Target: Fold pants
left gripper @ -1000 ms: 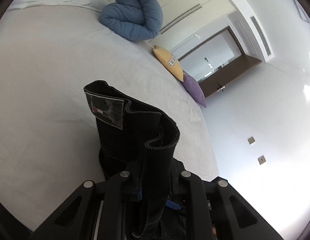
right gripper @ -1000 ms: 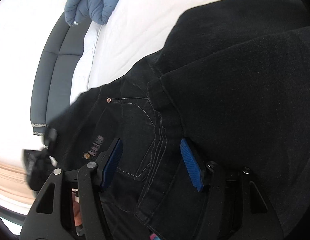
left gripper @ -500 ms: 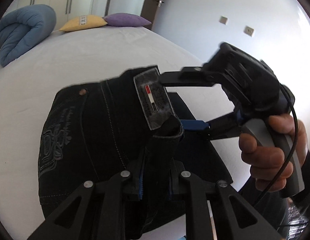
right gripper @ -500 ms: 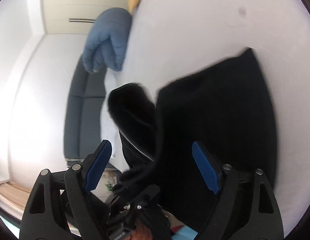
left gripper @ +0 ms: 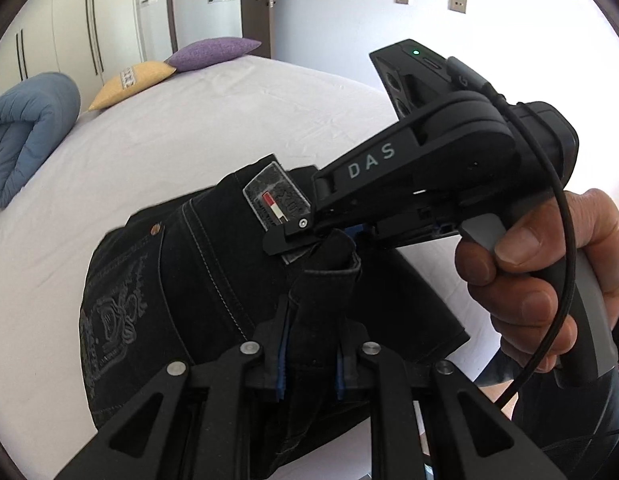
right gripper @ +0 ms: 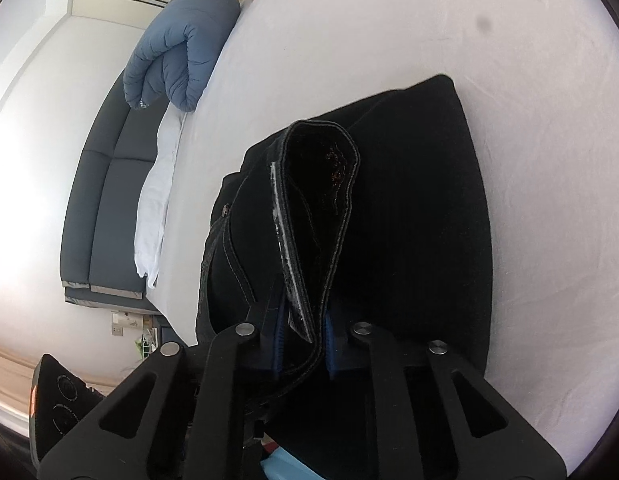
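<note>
The black jeans point(left gripper: 181, 300) lie folded on the white bed point(left gripper: 213, 120), waistband with its grey label point(left gripper: 275, 200) toward me. My left gripper point(left gripper: 309, 364) is shut on a bunched part of the waistband. My right gripper point(left gripper: 309, 236) shows in the left wrist view, held by a hand, its fingers clamped on the waistband beside the label. In the right wrist view my right gripper point(right gripper: 303, 344) is shut on the waistband fold of the jeans point(right gripper: 421, 208), which stands up between its blue pads.
A rolled blue duvet point(left gripper: 25, 132) point(right gripper: 181, 48), a yellow pillow point(left gripper: 133, 80) and a purple pillow point(left gripper: 213, 50) lie at the far side of the bed. A grey headboard point(right gripper: 105, 200) and wardrobes point(left gripper: 89, 28) stand beyond.
My right gripper was open; it has moved onto the waistband and shut on it. My left gripper swung round with the jeans, which now rest on the bed.
</note>
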Available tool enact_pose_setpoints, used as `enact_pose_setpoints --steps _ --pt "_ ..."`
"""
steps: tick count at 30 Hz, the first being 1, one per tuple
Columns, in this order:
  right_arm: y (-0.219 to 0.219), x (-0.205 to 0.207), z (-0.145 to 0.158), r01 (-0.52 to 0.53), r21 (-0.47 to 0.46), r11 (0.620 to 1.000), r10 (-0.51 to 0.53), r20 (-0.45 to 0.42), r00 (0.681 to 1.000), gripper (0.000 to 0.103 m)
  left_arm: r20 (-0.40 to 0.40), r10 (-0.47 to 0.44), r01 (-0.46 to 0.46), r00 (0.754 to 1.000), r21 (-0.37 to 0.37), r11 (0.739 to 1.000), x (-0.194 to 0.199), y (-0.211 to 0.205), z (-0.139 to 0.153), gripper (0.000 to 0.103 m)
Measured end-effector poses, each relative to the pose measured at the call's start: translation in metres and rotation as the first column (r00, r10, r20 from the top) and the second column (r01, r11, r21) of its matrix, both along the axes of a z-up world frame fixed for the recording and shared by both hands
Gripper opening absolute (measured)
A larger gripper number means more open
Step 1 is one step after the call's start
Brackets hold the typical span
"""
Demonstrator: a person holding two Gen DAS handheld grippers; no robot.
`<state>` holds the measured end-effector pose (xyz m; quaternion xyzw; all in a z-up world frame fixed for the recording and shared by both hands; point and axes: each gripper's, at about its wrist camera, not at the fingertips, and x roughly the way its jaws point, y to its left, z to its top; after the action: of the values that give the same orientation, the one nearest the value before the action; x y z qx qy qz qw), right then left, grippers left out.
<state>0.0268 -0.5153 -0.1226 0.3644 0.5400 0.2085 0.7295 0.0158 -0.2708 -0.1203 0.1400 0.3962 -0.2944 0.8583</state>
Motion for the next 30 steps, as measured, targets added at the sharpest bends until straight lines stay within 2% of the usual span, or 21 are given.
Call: enact_pose_setpoints --steps 4,10,14,20,23,25,27,30 --pt "-0.022 -0.003 0.015 0.015 -0.001 1.000 -0.015 0.029 0.999 0.011 0.032 -0.038 0.038 0.999 0.015 0.999 -0.001 -0.017 0.007 0.017" --pt "-0.047 -0.005 0.018 0.041 0.004 0.999 -0.041 0.031 0.999 0.011 0.026 -0.071 0.070 0.997 0.021 0.997 -0.004 -0.023 0.004 0.017" --pt "-0.066 -0.013 0.004 0.065 0.022 0.998 -0.065 0.005 0.998 0.011 0.005 -0.088 0.088 0.996 0.031 0.996 -0.007 -0.023 -0.003 0.017" --pt "-0.062 -0.019 -0.015 0.098 0.015 0.995 -0.098 0.007 0.995 0.011 -0.031 -0.101 0.102 0.994 0.028 0.994 -0.011 -0.024 -0.017 0.018" --pt "-0.061 -0.027 -0.014 0.107 -0.008 0.994 -0.106 0.020 0.994 0.011 -0.025 -0.115 0.116 0.993 0.033 0.993 -0.018 -0.023 -0.019 0.019" --pt "-0.058 -0.029 -0.014 0.106 -0.031 0.994 -0.105 0.029 0.994 0.011 -0.044 -0.122 0.123 0.992 0.020 0.992 -0.020 -0.021 -0.023 0.026" --pt "-0.062 -0.030 -0.020 0.122 0.008 0.993 -0.122 0.015 0.992 0.013 -0.062 -0.136 0.137 0.989 0.005 0.991 -0.023 -0.018 -0.025 0.048" --pt "-0.072 -0.034 -0.022 0.158 0.073 0.985 -0.157 -0.024 0.987 0.017 -0.086 -0.142 0.136 0.986 -0.063 0.989 -0.036 0.001 -0.015 0.070"
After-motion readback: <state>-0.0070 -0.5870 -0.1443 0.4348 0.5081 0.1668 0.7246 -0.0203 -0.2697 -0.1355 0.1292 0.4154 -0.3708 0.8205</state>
